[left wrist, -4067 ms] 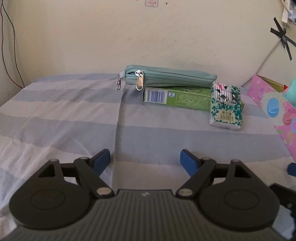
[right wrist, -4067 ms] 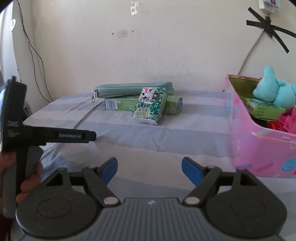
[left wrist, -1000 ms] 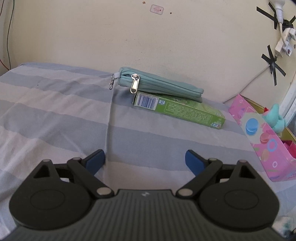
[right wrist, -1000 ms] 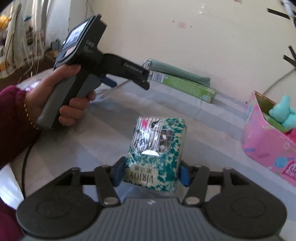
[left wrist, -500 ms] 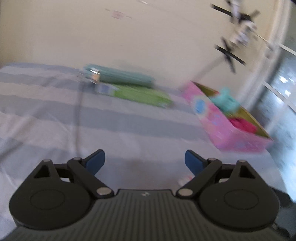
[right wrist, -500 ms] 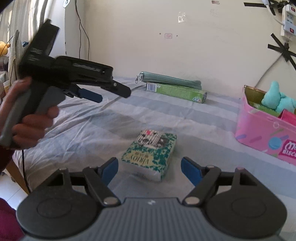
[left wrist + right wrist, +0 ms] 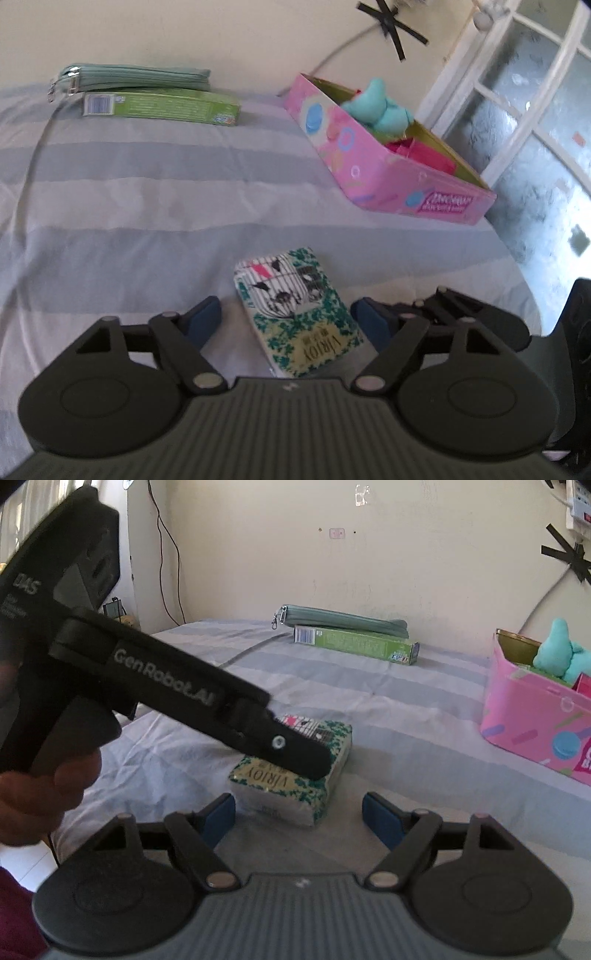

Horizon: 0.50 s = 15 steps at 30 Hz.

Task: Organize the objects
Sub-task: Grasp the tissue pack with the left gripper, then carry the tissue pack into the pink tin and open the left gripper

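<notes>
Though lying flat, green-patterned tissue pack (image 7: 295,314)

Tissue pack (image 7: 295,314), earlier beside the boxes, is set down mid-bed by right gripper (image 7: 298,812); left gripper (image 7: 286,319) is swung over it, jaws just closing around it.

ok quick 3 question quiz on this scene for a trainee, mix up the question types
1. True or false: the tissue pack lies inside the pink box.
2. What lies right in front of the teal pouch? A) green carton B) plush toy C) cable
3. Fill in: the tissue pack sits between the fingers of the ___ hand-held gripper.

Key: 1 false; 2 A, the green carton; 3 left.
</notes>
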Each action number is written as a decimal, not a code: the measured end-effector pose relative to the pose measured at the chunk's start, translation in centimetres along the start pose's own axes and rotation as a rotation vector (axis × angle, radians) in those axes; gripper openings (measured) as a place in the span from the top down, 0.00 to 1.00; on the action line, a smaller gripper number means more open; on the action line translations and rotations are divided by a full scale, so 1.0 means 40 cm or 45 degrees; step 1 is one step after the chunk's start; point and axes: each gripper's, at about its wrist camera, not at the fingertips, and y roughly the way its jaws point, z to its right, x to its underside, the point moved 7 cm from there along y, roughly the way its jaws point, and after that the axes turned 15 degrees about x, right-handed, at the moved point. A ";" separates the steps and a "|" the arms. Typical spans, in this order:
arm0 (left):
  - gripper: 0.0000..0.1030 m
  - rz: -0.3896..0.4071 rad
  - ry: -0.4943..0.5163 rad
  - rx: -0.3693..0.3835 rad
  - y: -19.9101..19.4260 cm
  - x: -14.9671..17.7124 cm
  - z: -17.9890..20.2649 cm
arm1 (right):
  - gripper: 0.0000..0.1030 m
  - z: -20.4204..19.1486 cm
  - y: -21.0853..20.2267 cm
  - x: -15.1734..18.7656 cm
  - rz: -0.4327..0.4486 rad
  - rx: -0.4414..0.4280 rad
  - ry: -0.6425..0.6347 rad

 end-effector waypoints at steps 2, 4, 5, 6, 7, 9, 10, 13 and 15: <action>0.30 -0.006 0.012 -0.001 0.007 -0.002 0.006 | 0.38 -0.009 -0.002 -0.002 0.012 -0.016 -0.008; 0.38 -0.014 0.005 0.012 0.015 -0.005 0.011 | 0.47 -0.016 -0.007 -0.006 0.026 -0.027 -0.015; 0.38 -0.016 0.006 0.010 0.013 -0.007 0.015 | 0.49 -0.018 -0.010 -0.007 0.036 -0.023 -0.021; 0.38 -0.014 0.009 0.011 0.010 -0.008 0.019 | 0.52 -0.016 -0.013 -0.009 0.045 -0.020 -0.021; 0.38 -0.009 0.013 0.018 0.009 -0.014 0.024 | 0.52 -0.012 -0.018 -0.011 0.056 -0.019 -0.013; 0.38 0.006 0.023 0.033 0.006 -0.031 0.040 | 0.53 0.003 -0.029 -0.020 0.084 -0.010 0.009; 0.38 0.017 0.031 0.045 0.005 -0.044 0.048 | 0.53 0.014 -0.035 -0.027 0.101 0.001 0.024; 0.38 0.037 0.083 0.057 0.014 -0.086 0.083 | 0.53 0.053 -0.055 -0.055 0.165 0.040 0.064; 0.38 0.044 0.134 0.055 0.027 -0.120 0.109 | 0.53 0.081 -0.063 -0.077 0.206 0.073 0.082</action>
